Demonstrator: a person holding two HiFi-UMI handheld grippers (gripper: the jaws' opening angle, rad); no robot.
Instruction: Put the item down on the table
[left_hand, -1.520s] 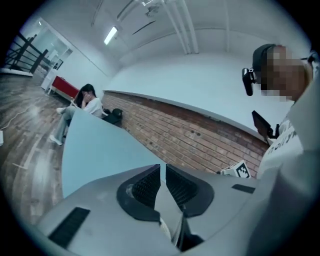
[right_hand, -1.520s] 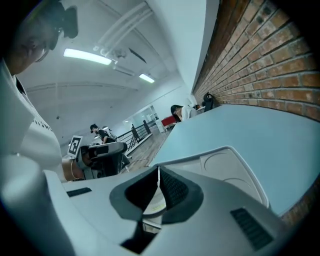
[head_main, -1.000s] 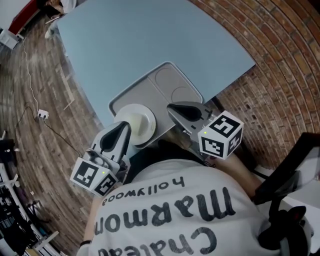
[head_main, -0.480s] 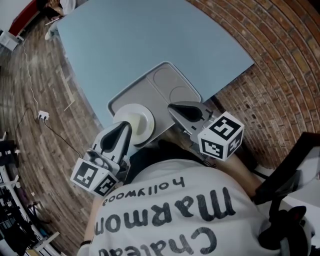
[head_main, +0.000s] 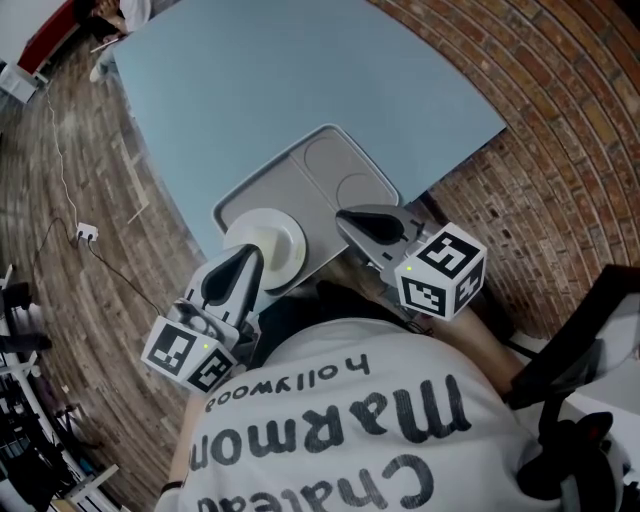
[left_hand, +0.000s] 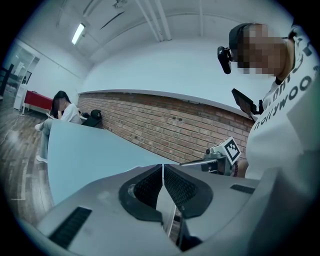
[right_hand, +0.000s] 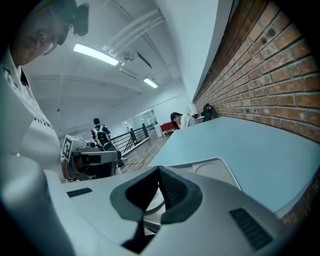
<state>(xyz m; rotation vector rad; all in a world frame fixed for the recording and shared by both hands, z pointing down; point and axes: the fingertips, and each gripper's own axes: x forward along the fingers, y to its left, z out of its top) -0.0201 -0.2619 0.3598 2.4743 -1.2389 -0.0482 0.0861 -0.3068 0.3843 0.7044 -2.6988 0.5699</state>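
Note:
A grey compartment tray (head_main: 300, 180) lies partly over the near edge of the light blue table (head_main: 300, 70), and its near side sticks out toward me. A white plate (head_main: 272, 240) sits on the tray's near left corner. My left gripper (head_main: 256, 252) is shut at that corner, with a thin grey rim between its pads (left_hand: 172, 187). My right gripper (head_main: 339, 213) is shut at the tray's near right edge. In the right gripper view the tray (right_hand: 220, 167) stretches ahead of the closed tips (right_hand: 159, 168). The plate edge shows under them.
Red brick paving (head_main: 560, 150) borders the table at the right, and wooden floor (head_main: 60, 150) with a cable and plug (head_main: 86, 230) lies at the left. A black chair (head_main: 585, 380) stands at my right. A seated person (left_hand: 62, 112) is at the table's far end.

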